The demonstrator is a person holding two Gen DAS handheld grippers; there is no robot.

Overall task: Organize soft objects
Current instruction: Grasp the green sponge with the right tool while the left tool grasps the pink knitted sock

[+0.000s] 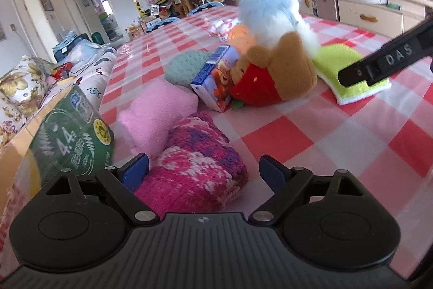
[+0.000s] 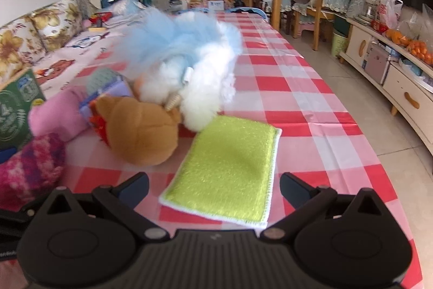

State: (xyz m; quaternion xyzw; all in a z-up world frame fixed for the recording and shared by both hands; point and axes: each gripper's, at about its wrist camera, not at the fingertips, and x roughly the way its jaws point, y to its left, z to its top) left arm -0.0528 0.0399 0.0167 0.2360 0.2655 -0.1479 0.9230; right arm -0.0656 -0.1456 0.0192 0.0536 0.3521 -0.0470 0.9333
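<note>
- We're over the checked table (image 2: 311, 88), soft things heaped along its left half, a green carton (image 1: 73, 132) at the edge.
- Biggest in the heap: the fluffy blue-and-white toy (image 2: 189, 64) lying on the brown plush (image 2: 140, 132); a pink roll (image 1: 157, 110) sits beside them.
- Our right gripper (image 2: 213, 187) is spread wide around the near end of the green sponge cloth (image 2: 230, 167), nothing pinched yet. We'd go low, square to the edge, and close gently.
- Our left gripper (image 1: 204, 169) is wide apart too, the knitted pink bundle (image 1: 194, 164) between its fingers; we should centre it before squeezing.
- Smallest: a little printed box (image 1: 213, 77) wedged against the plush.
</note>
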